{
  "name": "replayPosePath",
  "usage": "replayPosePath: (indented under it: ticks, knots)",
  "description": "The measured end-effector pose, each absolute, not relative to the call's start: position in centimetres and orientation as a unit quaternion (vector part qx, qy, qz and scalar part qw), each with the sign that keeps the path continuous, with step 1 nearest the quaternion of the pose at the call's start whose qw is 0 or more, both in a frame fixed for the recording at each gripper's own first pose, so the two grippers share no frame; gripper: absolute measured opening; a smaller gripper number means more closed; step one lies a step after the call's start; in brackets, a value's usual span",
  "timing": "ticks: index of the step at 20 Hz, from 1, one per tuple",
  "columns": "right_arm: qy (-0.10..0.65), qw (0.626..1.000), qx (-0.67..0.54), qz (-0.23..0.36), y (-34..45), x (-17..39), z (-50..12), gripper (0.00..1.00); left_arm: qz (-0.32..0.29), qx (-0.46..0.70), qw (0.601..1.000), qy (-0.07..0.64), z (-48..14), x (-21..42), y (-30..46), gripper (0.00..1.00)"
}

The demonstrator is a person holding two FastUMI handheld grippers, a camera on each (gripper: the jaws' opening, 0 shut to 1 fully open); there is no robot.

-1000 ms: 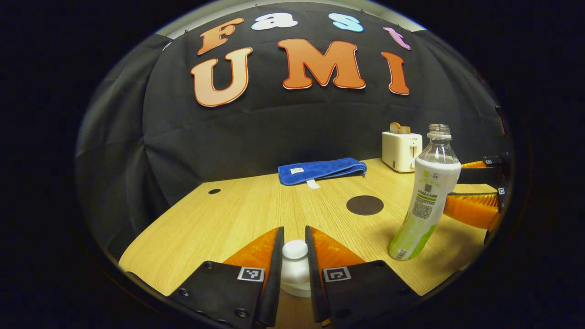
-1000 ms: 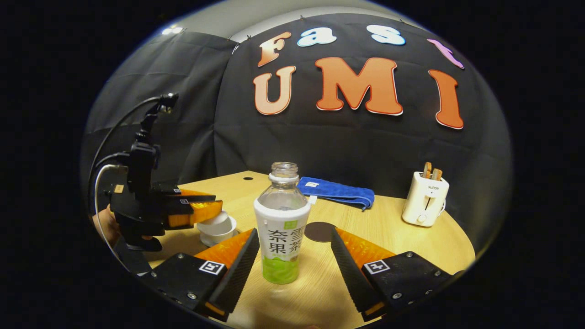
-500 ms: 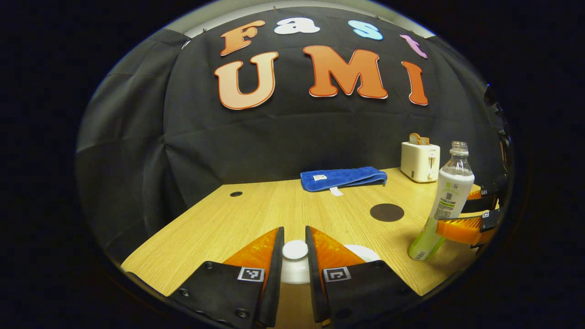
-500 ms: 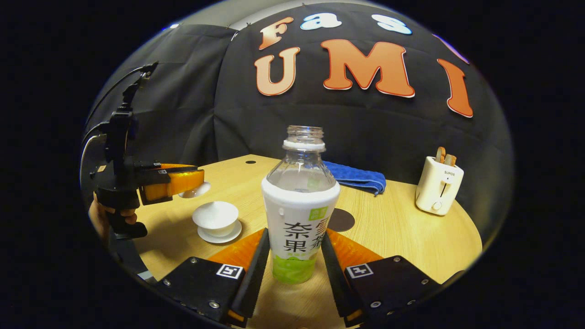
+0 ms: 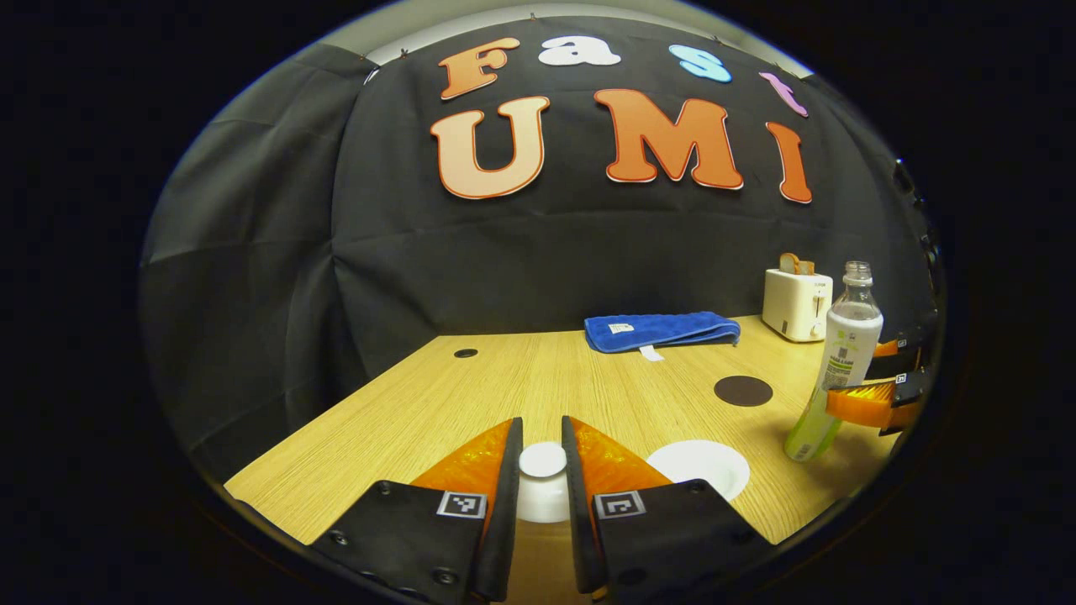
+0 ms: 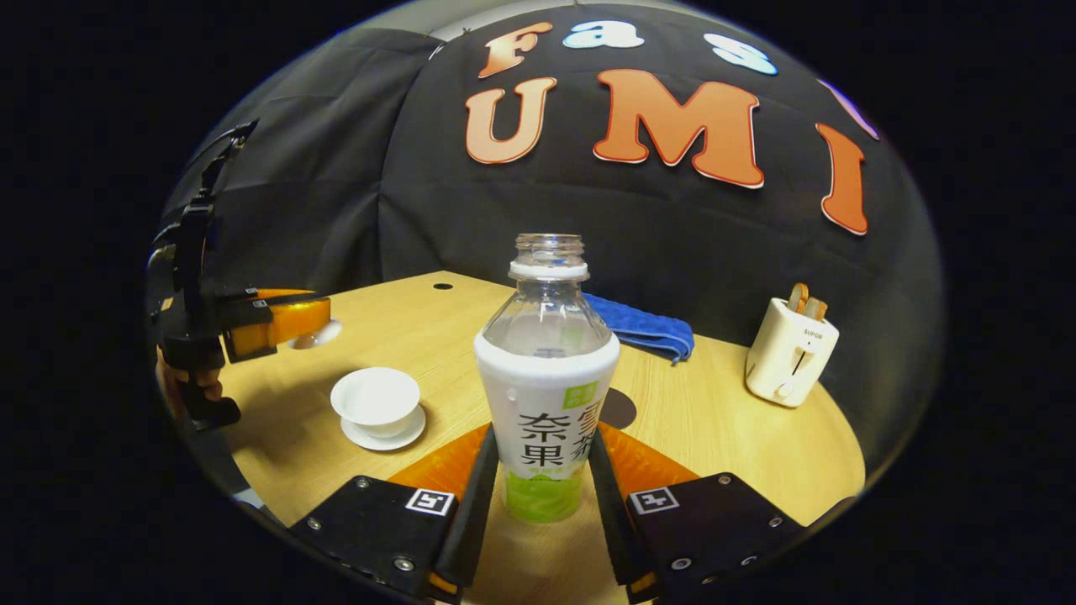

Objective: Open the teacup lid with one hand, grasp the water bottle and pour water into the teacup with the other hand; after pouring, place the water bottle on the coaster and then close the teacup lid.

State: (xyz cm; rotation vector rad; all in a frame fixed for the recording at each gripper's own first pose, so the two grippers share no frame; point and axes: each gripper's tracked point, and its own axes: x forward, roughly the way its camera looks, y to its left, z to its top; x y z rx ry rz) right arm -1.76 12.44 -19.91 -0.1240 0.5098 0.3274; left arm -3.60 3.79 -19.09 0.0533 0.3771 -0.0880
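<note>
In the right gripper view the left tool (image 6: 282,323), gripped by a hand (image 6: 189,378) at the left edge, hangs level above the bench (image 6: 740,445) with its fingers pinching the teacup lid (image 5: 542,491) by its knob. The open teacup (image 6: 376,399) sits on its saucer (image 6: 395,437) just below and beside it; I cannot tell its contents. The right tool (image 6: 542,496) is clamped on the uncapped water bottle (image 6: 546,378), upright, partly hiding the dark coaster (image 5: 743,391) behind it.

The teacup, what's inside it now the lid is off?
The teacup stands open on its saucer, and its inside looks white and empty. The bottom is hidden by its rim. The left gripper holds the lid up, off to the side.
</note>
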Motion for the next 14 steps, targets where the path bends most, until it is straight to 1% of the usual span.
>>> replayPosePath:
  ticks: [1,4,6,7,8,9,14]
  knots:
    - [0.248,0.953,-0.079,0.157,12.3,-1.6,-19.7,0.61,-0.042,0.024,0.981,0.188,-19.2,-3.7,4.1,0.32]
    - [0.239,0.951,-0.142,0.136,11.5,-0.7,-19.0,0.61,-0.031,0.009,0.981,0.191,-19.5,-3.8,5.0,0.32]
    - [0.237,0.947,-0.183,0.118,11.1,0.0,-19.2,0.59,-0.03,-0.004,0.981,0.191,-19.3,-3.8,5.1,0.32]
    - [0.236,0.945,-0.198,0.115,11.2,0.1,-19.3,0.6,-0.027,-0.005,0.982,0.188,-19.1,-3.8,5.5,0.33]
    - [0.233,0.942,-0.213,0.114,11.3,0.2,-19.3,0.59,-0.027,-0.003,0.982,0.187,-19.0,-3.8,5.7,0.31]
    - [0.226,0.94,-0.23,0.11,11.3,0.3,-19.1,0.59,-0.026,-0.002,0.982,0.186,-19.0,-4.0,5.7,0.33]
    - [0.208,0.918,-0.317,0.112,12.1,0.7,-19.1,0.59,-0.021,-0.006,0.982,0.188,-19.2,-4.0,6.4,0.33]
